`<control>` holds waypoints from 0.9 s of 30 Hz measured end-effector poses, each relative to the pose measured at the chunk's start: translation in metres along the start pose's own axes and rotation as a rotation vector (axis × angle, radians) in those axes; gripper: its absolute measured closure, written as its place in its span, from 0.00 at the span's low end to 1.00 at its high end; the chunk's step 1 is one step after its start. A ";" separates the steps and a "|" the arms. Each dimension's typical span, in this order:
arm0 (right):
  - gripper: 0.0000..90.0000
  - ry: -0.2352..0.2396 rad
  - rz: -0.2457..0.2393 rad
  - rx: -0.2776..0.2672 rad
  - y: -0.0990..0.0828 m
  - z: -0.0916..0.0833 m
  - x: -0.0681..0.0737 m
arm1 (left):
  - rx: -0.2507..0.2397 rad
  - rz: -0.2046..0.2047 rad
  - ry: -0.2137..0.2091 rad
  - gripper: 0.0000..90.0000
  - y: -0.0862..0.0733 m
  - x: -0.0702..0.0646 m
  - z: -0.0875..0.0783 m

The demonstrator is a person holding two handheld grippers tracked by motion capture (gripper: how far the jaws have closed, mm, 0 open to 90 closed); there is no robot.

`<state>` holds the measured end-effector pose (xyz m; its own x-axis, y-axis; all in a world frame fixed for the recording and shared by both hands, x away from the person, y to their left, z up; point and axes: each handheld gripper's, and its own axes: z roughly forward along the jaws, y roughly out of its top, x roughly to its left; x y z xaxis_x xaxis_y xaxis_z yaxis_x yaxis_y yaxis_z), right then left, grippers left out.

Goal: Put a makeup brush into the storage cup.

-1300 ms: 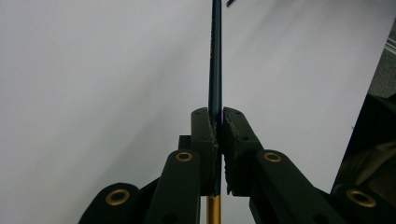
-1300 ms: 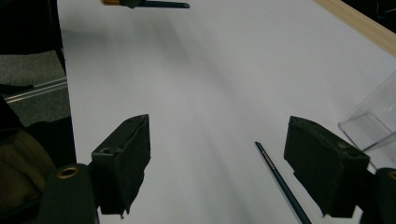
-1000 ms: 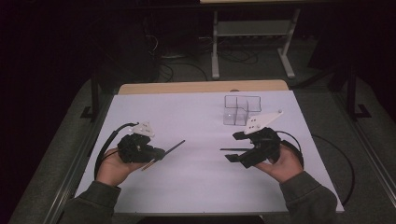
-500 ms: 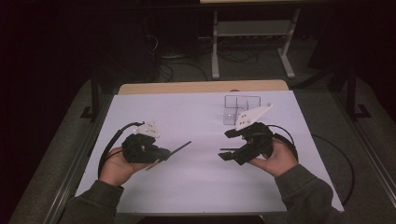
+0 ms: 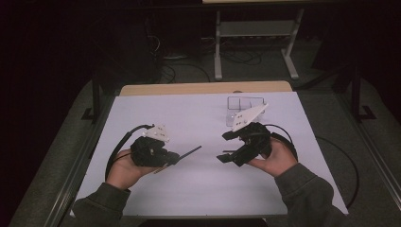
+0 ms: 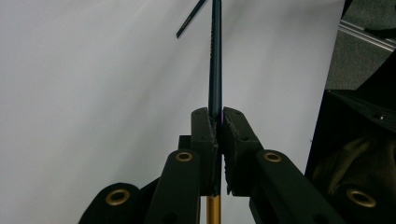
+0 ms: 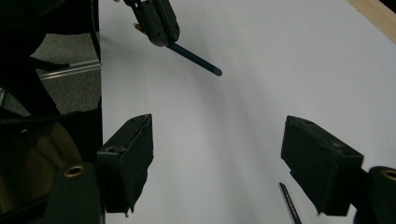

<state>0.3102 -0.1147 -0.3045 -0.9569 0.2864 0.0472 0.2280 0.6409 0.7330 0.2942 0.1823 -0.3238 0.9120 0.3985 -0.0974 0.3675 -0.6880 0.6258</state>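
Wide white sheet-covered table (image 5: pixel 198 189) with a pale wooden edge along its far side, filling the centre of the high view; dark floor, cables and a metal frame beyond, in the upper half.

Clear plastic box with square compartments (image 5: pixel 243 105) in the upper right of the sheet, just behind the right hand's grey plate.

Left black two-jaw gripper (image 5: pixel 174 158) at lower left of centre in the high view, held in the left hand (image 5: pixel 124 169), cable looping round to its left. Jaws pressed together on a long slim dark blue pencil with a gold end (image 5: pixel 182 157); shaft angled up and to the right over the bare sheet. In the left gripper view, the same pencil (image 6: pixel 215 60) clamped between the two pads at mid-frame, running straight up to the top edge, gold end below the pads.

Right black two-jaw gripper (image 5: pixel 226 145) at right of centre in the high view, held in the right hand (image 5: pixel 276 160), jaws spread wide apart with nothing between them, well apart from the pencil tip. In the right gripper view, the two pads standing far apart at the bottom, the left gripper with its pencil (image 7: pixel 195 59) at top left.

Second slim dark blue pencil (image 7: pixel 289 204) lying on the sheet at lower right of the right gripper view, partly behind the right-hand jaw.
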 end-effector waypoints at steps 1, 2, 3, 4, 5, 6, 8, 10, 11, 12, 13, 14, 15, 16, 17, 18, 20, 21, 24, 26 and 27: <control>0.27 0.003 -0.005 0.005 0.001 0.001 0.000 | -0.002 0.004 -0.001 0.93 0.001 -0.001 0.001; 0.27 0.006 -0.005 0.007 0.002 0.001 0.001 | -0.002 0.004 -0.005 0.93 0.002 -0.002 0.002; 0.27 0.007 -0.003 0.008 0.002 0.002 0.001 | -0.004 0.011 -0.006 0.93 0.003 -0.003 0.003; 0.27 0.008 -0.008 0.009 0.003 0.002 0.001 | -0.004 0.011 -0.006 0.93 0.003 -0.003 0.003; 0.27 0.009 -0.012 0.011 0.003 0.002 0.001 | 0.002 0.020 -0.010 0.93 0.005 -0.004 0.003; 0.27 0.009 -0.012 0.011 0.003 0.002 0.001 | 0.002 0.020 -0.010 0.93 0.005 -0.004 0.003; 0.28 0.011 -0.015 0.014 0.004 0.002 0.001 | -0.003 0.021 -0.012 0.93 0.006 -0.005 0.005; 0.28 0.013 -0.013 0.016 0.004 0.003 0.001 | -0.001 0.020 -0.017 0.93 0.006 -0.006 0.006; 0.28 0.013 -0.015 0.017 0.004 0.003 0.001 | -0.001 0.027 -0.016 0.93 0.007 -0.007 0.006; 0.28 0.020 -0.008 0.017 0.005 0.003 0.001 | -0.002 0.027 -0.019 0.93 0.008 -0.007 0.007; 0.28 0.017 -0.017 0.020 0.005 0.003 0.001 | 0.001 0.033 -0.022 0.93 0.008 -0.008 0.007; 0.28 0.021 -0.018 0.022 0.006 0.004 0.001 | 0.002 0.036 -0.022 0.93 0.009 -0.008 0.007; 0.28 0.023 -0.018 0.024 0.006 0.004 0.001 | 0.000 0.038 -0.024 0.93 0.010 -0.009 0.008; 0.28 0.026 -0.017 0.025 0.006 0.004 0.002 | 0.001 0.046 -0.024 0.93 0.011 -0.010 0.008; 0.28 0.027 -0.019 0.028 0.006 0.005 0.002 | 0.001 0.046 -0.027 0.93 0.011 -0.010 0.009; 0.28 0.027 -0.019 0.028 0.006 0.005 0.002 | 0.001 0.046 -0.027 0.93 0.011 -0.010 0.009; 0.28 0.029 -0.031 0.031 0.007 0.006 0.001 | -0.003 0.044 -0.030 0.93 0.012 -0.012 0.009; 0.29 0.030 -0.039 0.032 0.007 0.006 0.001 | -0.002 0.047 -0.032 0.93 0.013 -0.012 0.010; 0.29 0.034 -0.031 0.035 0.008 0.006 0.002 | -0.001 0.055 -0.034 0.93 0.014 -0.014 0.010; 0.29 0.036 -0.038 0.038 0.008 0.006 0.002 | 0.001 0.065 -0.036 0.93 0.016 -0.015 0.011; 0.29 0.037 -0.039 0.038 0.008 0.006 0.002 | 0.001 0.065 -0.036 0.93 0.016 -0.015 0.011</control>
<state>0.3112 -0.1043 -0.3029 -0.9710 0.2349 0.0448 0.1966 0.6777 0.7086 0.2883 0.1587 -0.3209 0.9398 0.3310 -0.0846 0.3076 -0.7124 0.6307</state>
